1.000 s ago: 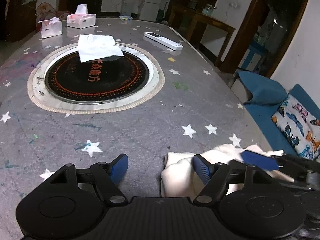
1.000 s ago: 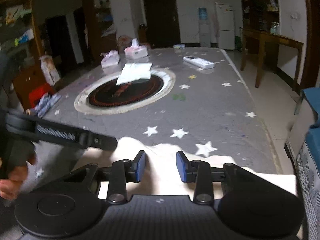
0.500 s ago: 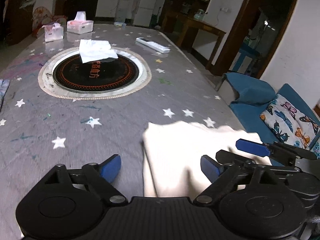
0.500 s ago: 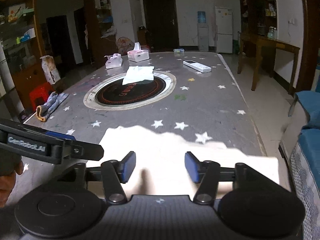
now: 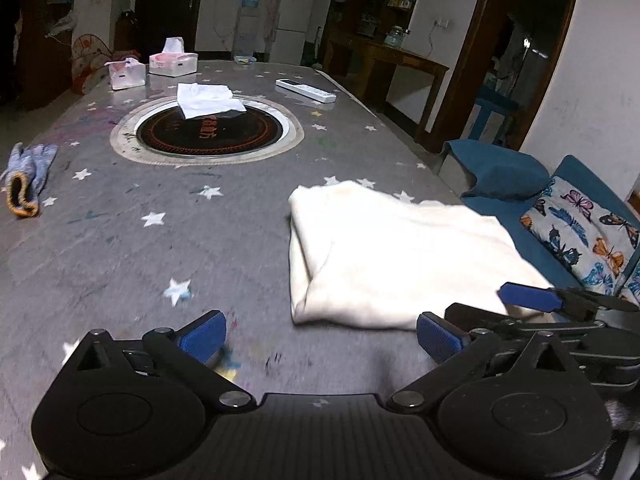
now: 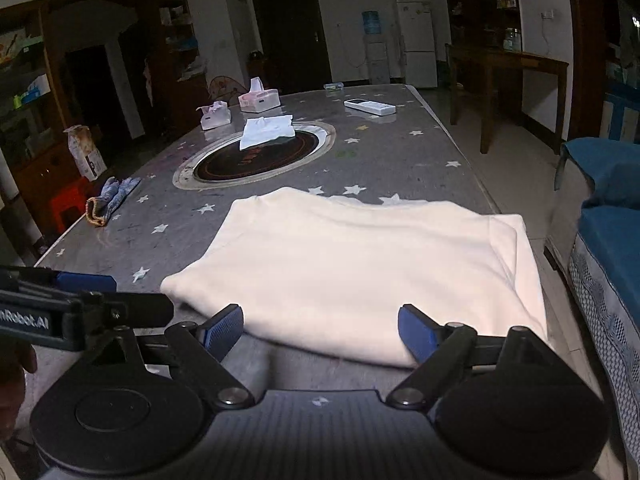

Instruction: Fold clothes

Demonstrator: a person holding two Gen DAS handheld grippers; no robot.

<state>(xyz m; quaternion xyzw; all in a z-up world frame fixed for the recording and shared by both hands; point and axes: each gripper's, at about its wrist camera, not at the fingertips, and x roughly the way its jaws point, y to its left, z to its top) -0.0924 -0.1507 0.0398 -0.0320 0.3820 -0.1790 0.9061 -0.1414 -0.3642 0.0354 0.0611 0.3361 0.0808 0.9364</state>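
Note:
A cream garment (image 6: 352,268) lies folded flat near the front of the grey star-patterned table (image 6: 404,160); in the left wrist view the same garment (image 5: 396,256) sits to the right. My left gripper (image 5: 320,336) hangs over bare table just left of the garment's near corner, its jaws opening wide with nothing between them. My right gripper (image 6: 320,334) is drawn back to the garment's near edge, jaws opening, pads off the cloth. The right gripper's blue fingertips (image 5: 528,296) show at the right of the left wrist view.
A round black hotplate (image 5: 208,132) with a white cloth (image 5: 208,100) on it lies mid-table. Two tissue boxes (image 5: 173,63) and a remote (image 5: 306,90) are at the far end, a blue glove (image 5: 26,176) at the left edge. A blue sofa with a butterfly cushion (image 5: 584,236) borders the right.
Both grippers let go of the cream garment, opened wide and pulled back toward me. The garment, bunched at the fingers a second ago, now lies flat and folded on the table.

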